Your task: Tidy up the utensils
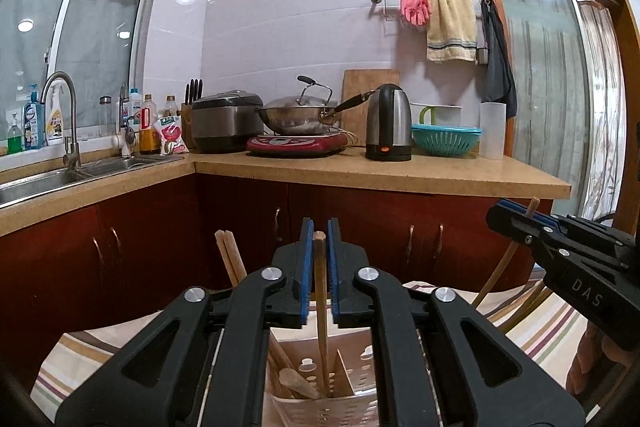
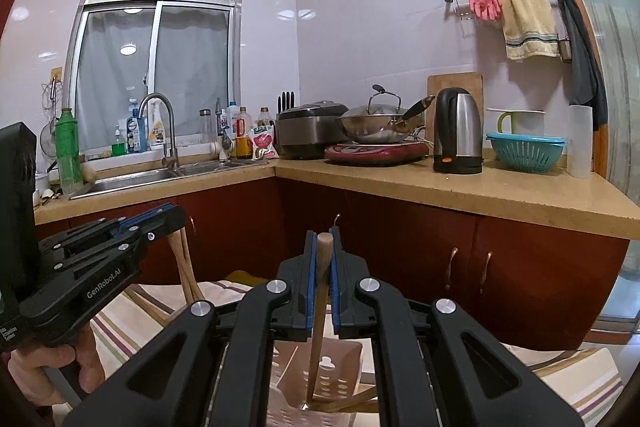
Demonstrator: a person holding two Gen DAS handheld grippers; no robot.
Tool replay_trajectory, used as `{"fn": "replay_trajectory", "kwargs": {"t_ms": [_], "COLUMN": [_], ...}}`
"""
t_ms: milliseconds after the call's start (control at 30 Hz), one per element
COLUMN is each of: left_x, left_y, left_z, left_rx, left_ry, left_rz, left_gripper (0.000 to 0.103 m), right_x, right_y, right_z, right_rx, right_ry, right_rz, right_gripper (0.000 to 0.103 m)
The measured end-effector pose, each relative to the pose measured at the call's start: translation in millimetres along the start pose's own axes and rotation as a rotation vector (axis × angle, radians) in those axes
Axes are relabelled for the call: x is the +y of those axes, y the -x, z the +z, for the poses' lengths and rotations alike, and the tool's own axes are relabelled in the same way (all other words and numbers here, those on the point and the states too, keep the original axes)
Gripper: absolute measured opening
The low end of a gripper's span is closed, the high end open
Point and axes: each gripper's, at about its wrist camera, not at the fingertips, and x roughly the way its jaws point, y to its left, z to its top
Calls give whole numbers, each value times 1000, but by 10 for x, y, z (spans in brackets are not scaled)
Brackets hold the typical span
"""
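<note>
You are in the loading step: both grippers hold wooden utensils upright over the white perforated holder (image 1: pixel 324 379), which stands on the striped cloth (image 1: pixel 552 327) just below the jaws. Your left gripper (image 1: pixel 319 267) has its blue pads close around a thin wooden stick (image 1: pixel 320 307); the stick's top shows between the pads and its lower end already reaches down into a middle compartment, beside other wooden pieces leaning there. From this view you cannot tell for sure whether the pads press the stick or merely flank it, though they look all but together on it. Your right gripper (image 2: pixel 323 275) is clamped on a thicker wooden handle (image 2: pixel 320 307), tilted slightly, its lower end down inside the holder (image 2: pixel 332 375) near another wooden utensil lying across the bottom. A pair of chopsticks (image 1: pixel 230 259) stands at the holder's left side. The next move, by my reading, is to let each piece settle: ease it straight down until it bears on the bottom, then part the jaws slowly and lift clear without dragging neighbours. Watch the tilted handle, since it may topple sideways once freed.
</note>
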Motion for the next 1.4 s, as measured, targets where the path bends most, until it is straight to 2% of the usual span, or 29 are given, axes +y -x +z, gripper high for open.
{"fn": "replay_trajectory", "kwargs": {"t_ms": [33,67,100,133,200,267,500,700,867,1033,1300,1400], "left_x": [0,4,7,14,23,16,-7,-19,-32,-86,-226,-239], "left_y": [4,14,22,34,60,64,175,350,580,964,1497,1742], "left_z": [-5,-5,-1,4,16,27,101,134,80,-117,-408,-451], "left_rx": [0,-2,-4,-7,-14,-12,-21,-19,12,48,127,140], "left_ry": [2,6,13,20,29,26,32,35,38,40,7,34], "left_rz": [3,7,8,6,6,9,6,29,52,73,107,110], "left_gripper": [19,30,43,49,65,71,89,96,98,99,99,99], "right_x": [-1,-1,3,3,6,6,9,18,-33,-81,42,122], "right_y": [6,9,18,37,58,74,161,366,526,781,1249,1442], "right_z": [-4,-3,-7,-6,-3,7,42,70,2,-195,-489,-545], "right_rx": [2,2,0,-6,-9,-11,-11,-26,11,69,143,160], "right_ry": [-2,-3,-6,-8,-8,-9,-13,-28,-73,-138,-127,-120], "right_rz": [0,-2,-6,-11,-14,-18,-29,-58,-110,-144,-179,-171], "right_gripper": [18,31,38,48,54,62,73,84,86,86,86,86]}}
